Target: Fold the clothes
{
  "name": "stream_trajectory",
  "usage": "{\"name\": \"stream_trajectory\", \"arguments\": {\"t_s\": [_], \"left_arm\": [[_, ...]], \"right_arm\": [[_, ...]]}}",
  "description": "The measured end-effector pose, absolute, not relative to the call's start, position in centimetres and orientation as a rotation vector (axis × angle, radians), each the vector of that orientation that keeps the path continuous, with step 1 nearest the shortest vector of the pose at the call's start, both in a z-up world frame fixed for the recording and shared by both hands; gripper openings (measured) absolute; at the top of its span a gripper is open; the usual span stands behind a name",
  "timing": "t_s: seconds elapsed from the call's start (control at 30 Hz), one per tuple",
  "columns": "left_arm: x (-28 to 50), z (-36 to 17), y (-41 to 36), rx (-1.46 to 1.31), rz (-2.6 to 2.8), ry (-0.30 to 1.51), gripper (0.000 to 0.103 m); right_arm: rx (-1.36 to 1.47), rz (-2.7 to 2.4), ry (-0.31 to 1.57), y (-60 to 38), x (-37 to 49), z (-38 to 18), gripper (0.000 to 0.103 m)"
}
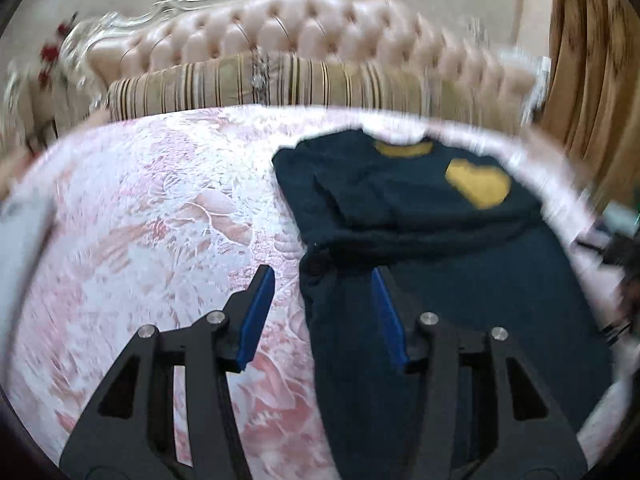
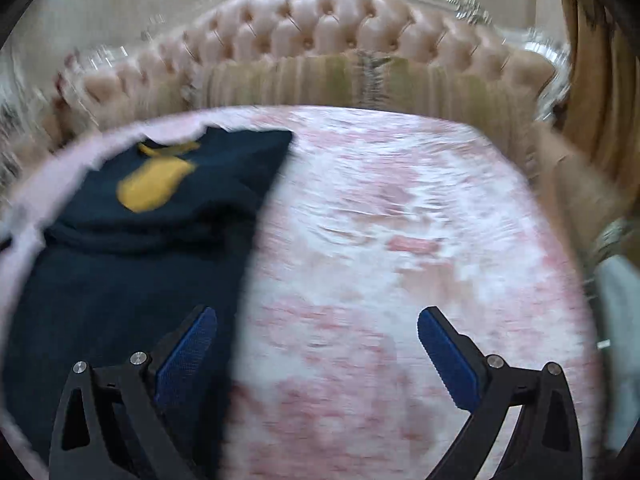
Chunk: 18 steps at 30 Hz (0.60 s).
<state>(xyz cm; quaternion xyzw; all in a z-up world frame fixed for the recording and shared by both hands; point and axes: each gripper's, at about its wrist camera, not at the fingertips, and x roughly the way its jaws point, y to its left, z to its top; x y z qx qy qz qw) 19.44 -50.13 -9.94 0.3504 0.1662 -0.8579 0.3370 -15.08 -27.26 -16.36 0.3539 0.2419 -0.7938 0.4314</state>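
A dark navy shirt (image 1: 432, 248) with a yellow heart patch (image 1: 480, 184) and yellow collar lining lies flat on the pink-and-white floral bedspread (image 1: 160, 220). Its upper part looks folded inward, with a fold ridge running across it. My left gripper (image 1: 323, 280) hangs open over the shirt's left edge, one blue pad above the bedspread, the other above the cloth, nothing between them. In the right wrist view the same shirt (image 2: 132, 248) lies at the left. My right gripper (image 2: 318, 320) stands wide open over its right edge and the bedspread (image 2: 400, 240), holding nothing.
A tufted pink headboard (image 1: 300, 28) with a silver carved frame stands at the far end, and a striped bolster (image 1: 280, 84) lies along it. Golden curtains (image 1: 592, 80) hang at the right. A pale object (image 2: 620, 320) sits at the bed's right edge.
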Motion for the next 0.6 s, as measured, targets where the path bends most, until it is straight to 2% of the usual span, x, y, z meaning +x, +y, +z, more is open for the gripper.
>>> {"name": "stream_trajectory", "arguments": {"t_s": [0.1, 0.33, 0.6], "left_arm": [[18.4, -11.9, -51.6, 1.022, -2.195, 0.412, 0.035], [17.4, -13.2, -52.9, 1.026, -2.193, 0.438, 0.033], [17.5, -13.2, -53.2, 0.987, -2.162, 0.519, 0.033]], "right_arm": [[0.827, -2.045, 0.706, -27.8, -15.3, -16.2, 0.102], [0.793, -2.035, 0.817, -30.4, -15.5, -16.7, 0.102], [0.788, -2.059, 0.836, -34.0, -16.1, -17.6, 0.101]]}}
